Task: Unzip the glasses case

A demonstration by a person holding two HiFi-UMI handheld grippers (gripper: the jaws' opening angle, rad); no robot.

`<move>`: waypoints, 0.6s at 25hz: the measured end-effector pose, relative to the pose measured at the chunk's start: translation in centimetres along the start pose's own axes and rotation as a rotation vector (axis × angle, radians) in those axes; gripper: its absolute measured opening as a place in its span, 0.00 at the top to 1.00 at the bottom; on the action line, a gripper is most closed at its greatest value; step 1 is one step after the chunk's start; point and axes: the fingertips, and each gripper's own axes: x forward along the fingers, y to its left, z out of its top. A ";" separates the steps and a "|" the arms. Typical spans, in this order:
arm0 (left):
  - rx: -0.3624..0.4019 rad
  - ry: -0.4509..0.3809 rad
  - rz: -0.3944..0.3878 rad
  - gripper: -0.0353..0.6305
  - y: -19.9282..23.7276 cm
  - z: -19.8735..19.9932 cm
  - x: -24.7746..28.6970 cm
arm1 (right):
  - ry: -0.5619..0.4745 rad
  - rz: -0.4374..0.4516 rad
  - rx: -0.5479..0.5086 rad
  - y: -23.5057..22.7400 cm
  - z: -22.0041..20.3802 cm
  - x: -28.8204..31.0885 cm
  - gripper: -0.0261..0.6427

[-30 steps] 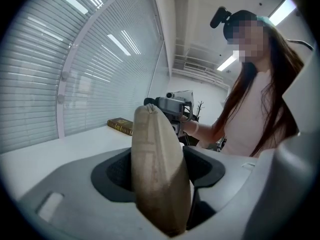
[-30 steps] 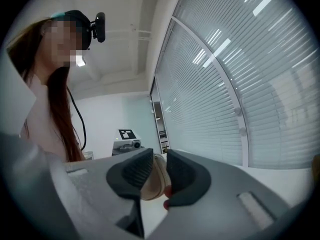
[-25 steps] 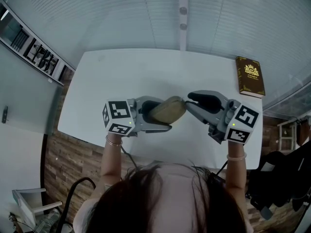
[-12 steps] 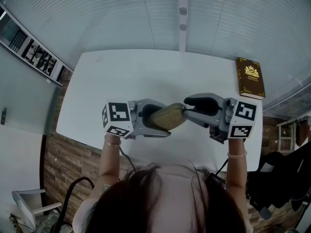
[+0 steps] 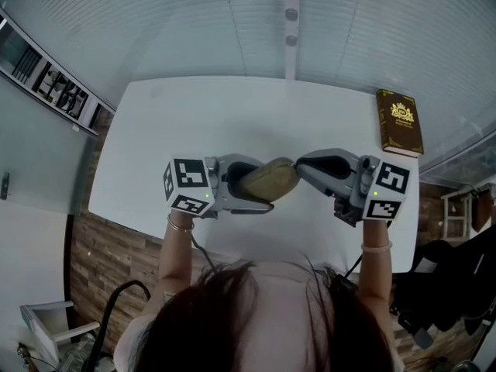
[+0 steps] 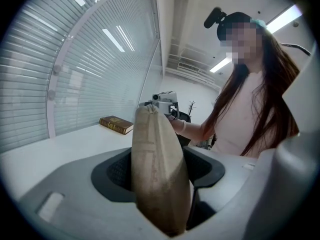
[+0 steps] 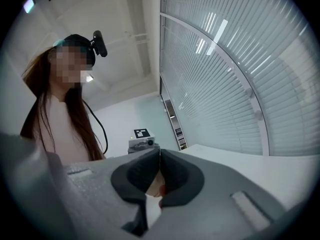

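**Head view.** A white tabletop point(image 5: 232, 111) carries a brown hardback book point(image 5: 400, 122) with a gold emblem, lying flat near its far right corner. All positions below are given from this book. The left tool point(image 5: 262, 183) is well to the left of the book and nearer the person. Its jaws are clamped on the tan glasses case point(image 5: 268, 179), one jaw on each broad side. The case lies lengthwise, with its free end pointing toward the book's side of the tabletop. The right tool point(image 5: 304, 166) sits between the case and the book, with its tips at the free end of the case. Each tool has a cube with square markers. The left cube point(image 5: 188, 186) is the farthest item from the book, and the right cube point(image 5: 385, 191) is on the person's side of it. The person's dark hair point(image 5: 248, 316) fills the lower edge of the view.

**Left tool view.** The case stands on edge between the two dark pads, both of which press against it. It runs away from the camera, and a seam runs along its length. The book lies flat on the tabletop beyond it, to the left of the case's far end.

**Right tool view.** The jaws have just been closing, and their tips now meet. A small pale and reddish patch shows in the gap below the tips. It cannot be told what it is, or whether the pads are pinching it. The marker cube of the left tool shows just past the tips.
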 end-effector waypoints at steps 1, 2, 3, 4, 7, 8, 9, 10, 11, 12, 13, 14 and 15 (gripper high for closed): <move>-0.003 -0.005 0.008 0.50 0.1 0.0 0.0 | -0.005 -0.013 -0.009 -0.2 0.0 -0.1 0.95; -0.006 -0.014 0.018 0.50 0.3 0.1 0.0 | -0.011 -0.030 -0.020 -0.4 0.1 -0.2 0.95; -0.010 -0.028 0.030 0.50 0.5 0.3 0.0 | -0.016 -0.049 -0.033 -0.6 0.2 -0.3 0.95; -0.012 -0.044 0.044 0.50 0.8 0.4 -0.1 | -0.019 -0.066 -0.046 -0.8 0.3 -0.3 0.95; -0.012 -0.078 0.076 0.50 1.3 0.6 -0.2 | -0.011 -0.097 -0.080 -1.3 0.5 -0.4 0.96; -0.016 -0.088 0.080 0.51 1.4 0.6 -0.2 | -0.005 -0.102 -0.089 -1.4 0.5 -0.4 0.96; -0.022 -0.102 0.081 0.51 1.5 0.6 -0.2 | 0.000 -0.107 -0.096 -1.6 0.4 -0.3 0.96; -0.031 -0.118 0.078 0.51 1.7 0.6 -0.3 | 0.005 -0.111 -0.102 -1.7 0.4 -0.3 0.96; -0.041 -0.137 0.073 0.51 1.8 0.6 -0.3 | 0.011 -0.118 -0.107 -1.9 0.3 -0.4 0.96; -0.051 -0.154 0.068 0.51 1.9 0.6 -0.4 | 0.018 -0.125 -0.112 -2.1 0.2 -0.4 0.96; -0.061 -0.168 0.063 0.51 2.0 0.6 -0.4 | 0.024 -0.131 -0.115 -2.3 0.2 -0.4 0.96; -0.069 -0.179 0.059 0.51 2.1 0.6 -0.4 | 0.028 -0.134 -0.115 -2.4 0.1 -0.4 0.96; -0.076 -0.190 0.055 0.51 2.2 0.6 -0.4 | 0.029 -0.137 -0.115 -2.5 0.1 -0.3 0.96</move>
